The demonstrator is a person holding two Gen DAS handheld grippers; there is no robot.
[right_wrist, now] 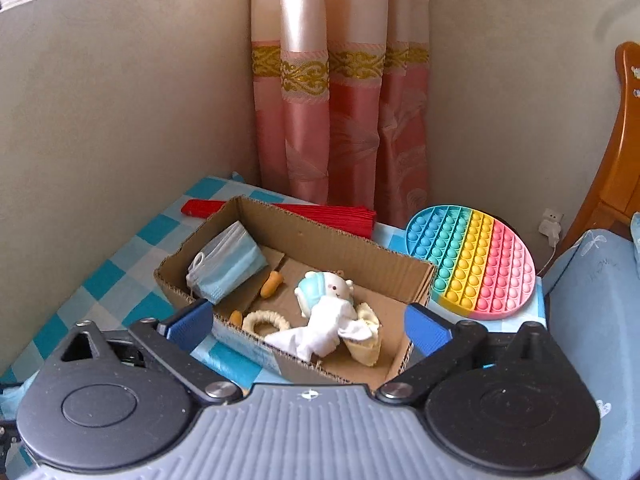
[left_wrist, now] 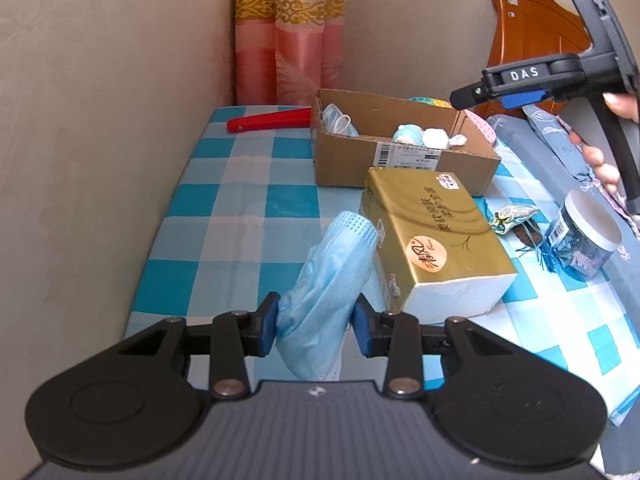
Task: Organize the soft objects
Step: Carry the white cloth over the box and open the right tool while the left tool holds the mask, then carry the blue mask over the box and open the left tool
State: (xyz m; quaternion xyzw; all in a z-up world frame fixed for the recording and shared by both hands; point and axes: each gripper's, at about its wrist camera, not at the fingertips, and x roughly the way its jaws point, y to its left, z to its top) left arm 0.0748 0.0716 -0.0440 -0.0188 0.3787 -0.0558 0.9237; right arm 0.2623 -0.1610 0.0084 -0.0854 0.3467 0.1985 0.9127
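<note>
My left gripper [left_wrist: 316, 322] is shut on a light blue face mask [left_wrist: 328, 276], held above the checked table near its front. A cardboard box [left_wrist: 400, 168] stands further back; it holds another blue mask [right_wrist: 226, 264], a small plush toy [right_wrist: 324, 290], a white cloth [right_wrist: 324, 330], a cream hair tie [right_wrist: 264, 320] and small orange pieces. My right gripper [right_wrist: 310, 324] is open and empty, hovering just above the box's near wall [right_wrist: 280, 360]. It also shows in the left wrist view [left_wrist: 466, 98], high above the box's right end.
A gold tissue pack [left_wrist: 436, 240] lies between the mask and the box. A red folded fan [left_wrist: 268, 120] lies behind the box. A rainbow pop-it mat [right_wrist: 472, 260] sits right of it. A small pouch [left_wrist: 516, 218] and a clear jar [left_wrist: 584, 240] sit at right. Walls close the left and back.
</note>
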